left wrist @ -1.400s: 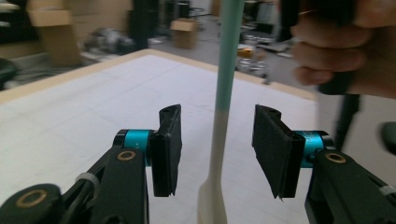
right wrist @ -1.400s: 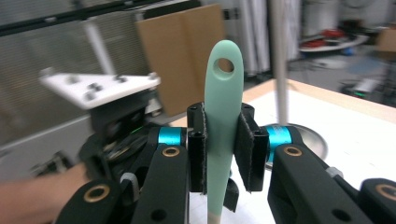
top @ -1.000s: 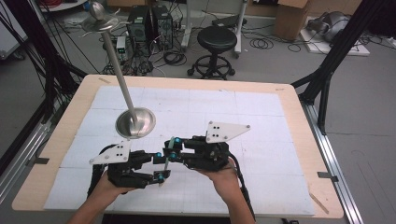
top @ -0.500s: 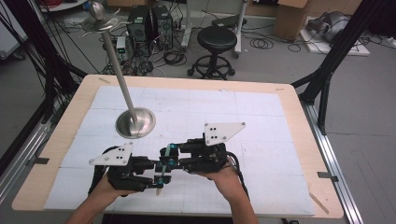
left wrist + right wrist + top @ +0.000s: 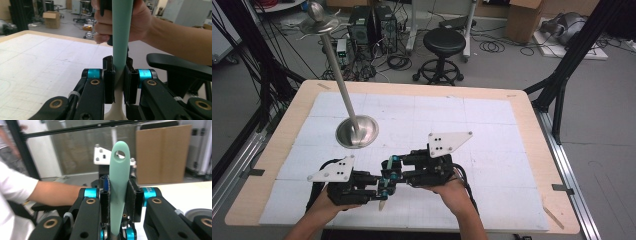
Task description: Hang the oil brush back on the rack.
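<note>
Since the earlier frame the left tongs point(image 5: 120, 82) have been closing, and now their pads pinch the pale lower part of a mint-green utensil point(image 5: 121, 35), just where the green handle turns to cream. Both hands have kept their place low over the surface point(image 5: 492, 125).

Nearest to the person, the utensil stands between the two tools, held at both ends: the right tongs point(image 5: 119, 200) have just opened a little, yet in the right gripper view the green handle with its hanging hole still sits between their pads. Whether those pads really press it or only touch it I cannot tell for sure from that view. In the high view the cream tip shows below the left tongs point(image 5: 379, 192), close to the right tongs point(image 5: 388, 172).

I judge this to be a handover from right to left. To do it well, the left grip should be firm before the right one lets go, and the right tongs should open fully and draw straight back along the handle, so the utensil does not twist.

Farther off stands a metal stand point(image 5: 357, 131) with its tall pole, well apart from the hands.
</note>
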